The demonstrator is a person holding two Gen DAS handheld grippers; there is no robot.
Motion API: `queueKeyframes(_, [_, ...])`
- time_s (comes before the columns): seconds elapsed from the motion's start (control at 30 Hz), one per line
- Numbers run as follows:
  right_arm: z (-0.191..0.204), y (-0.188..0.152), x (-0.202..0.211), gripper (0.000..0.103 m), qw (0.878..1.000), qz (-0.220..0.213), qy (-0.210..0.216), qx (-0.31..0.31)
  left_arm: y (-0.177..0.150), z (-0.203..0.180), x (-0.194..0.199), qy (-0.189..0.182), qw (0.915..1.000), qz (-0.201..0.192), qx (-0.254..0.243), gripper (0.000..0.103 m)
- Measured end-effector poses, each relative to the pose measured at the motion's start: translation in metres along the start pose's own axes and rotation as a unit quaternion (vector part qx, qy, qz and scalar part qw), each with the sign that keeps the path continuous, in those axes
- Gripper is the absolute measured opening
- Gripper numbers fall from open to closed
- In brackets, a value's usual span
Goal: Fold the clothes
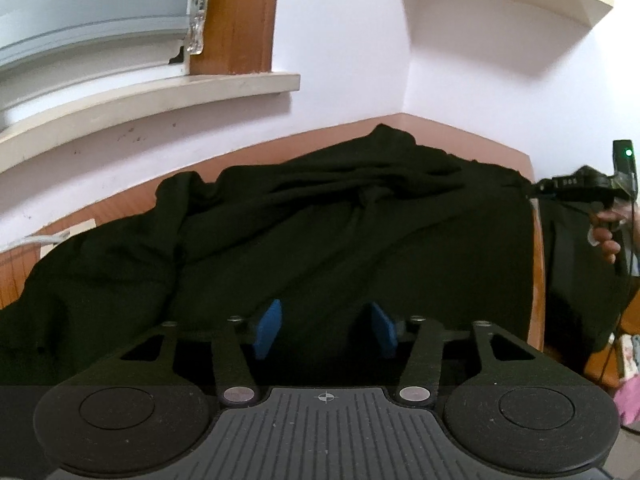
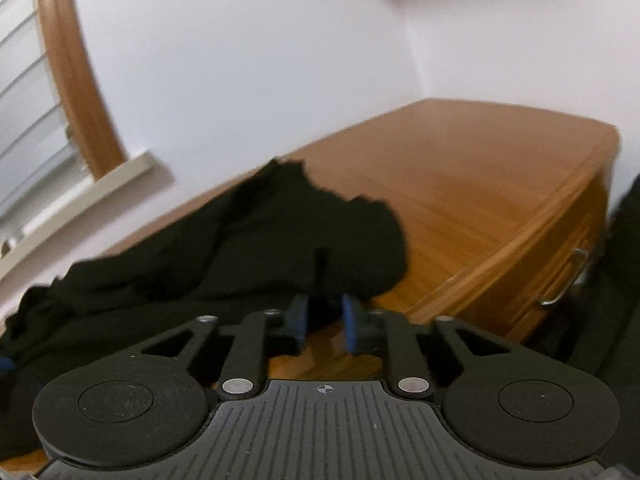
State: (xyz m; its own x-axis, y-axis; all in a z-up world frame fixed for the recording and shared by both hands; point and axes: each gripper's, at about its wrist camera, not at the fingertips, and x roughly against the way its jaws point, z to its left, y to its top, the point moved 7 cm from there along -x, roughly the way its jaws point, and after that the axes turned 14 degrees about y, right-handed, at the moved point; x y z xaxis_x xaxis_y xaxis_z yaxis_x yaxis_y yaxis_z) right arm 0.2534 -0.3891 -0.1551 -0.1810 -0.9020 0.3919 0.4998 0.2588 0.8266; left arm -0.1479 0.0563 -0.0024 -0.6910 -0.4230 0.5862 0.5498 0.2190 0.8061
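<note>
Blue pads (image 1: 267,334) of the left hand-held gripper (image 1: 326,332) stand wide apart w/ black cloth showing between them, jaws not pinching anything. Black garment (image 1: 320,248) lies rumpled across most of the wooden tabletop (image 1: 538,304), one edge draped over the tabletop's right side. Right hand-held gripper (image 2: 325,322) has its jaws nearly together around a fold of the garment (image 2: 248,248) at the front edge; whether it truly clamps it, can't tell. Bare tabletop (image 2: 480,184) stretches to the right of the cloth; drawer handle (image 2: 564,280) on the front. Person's hand (image 1: 606,236) grips the other tool's handle at far right. Windowsill (image 1: 152,100) and white wall behind.
</note>
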Motion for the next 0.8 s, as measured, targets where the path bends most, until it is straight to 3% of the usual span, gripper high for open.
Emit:
queueKeyframes(0.07, [-0.003,0.002,0.009,0.04,0.999,-0.025,-0.029,0.01,0.0,0.001,0.001,0.005,1.0,-0.004,-0.003,0.063])
queueKeyframes(0.17, [0.005,0.006,0.02,0.04,0.997,-0.067,-0.019,0.032,0.001,0.003,0.004,0.013,0.9999,-0.009,-0.005,0.064])
queueKeyframes(0.37, [0.074,-0.004,-0.015,0.039,0.989,-0.038,0.076,0.12,0.006,0.027,0.01,0.035,0.999,-0.016,0.022,0.067])
queueKeyframes(0.5, [0.125,-0.003,-0.044,0.04,0.979,-0.031,0.103,0.173,0.008,0.036,0.023,0.047,0.9981,-0.025,0.032,0.068])
queueKeyframes(0.67, [0.189,0.011,-0.075,0.044,0.96,-0.027,0.139,0.241,0.009,0.067,0.04,0.093,0.9943,-0.035,0.038,0.068])
queueKeyframes(0.77, [0.214,0.012,-0.088,0.049,0.947,-0.022,0.15,0.282,0.008,0.077,0.035,0.11,0.9934,-0.023,0.022,0.063])
queueKeyframes(0.8, [0.219,0.012,-0.092,0.05,0.944,-0.015,0.152,0.291,0.007,0.079,0.033,0.114,0.9932,-0.018,0.016,0.054])
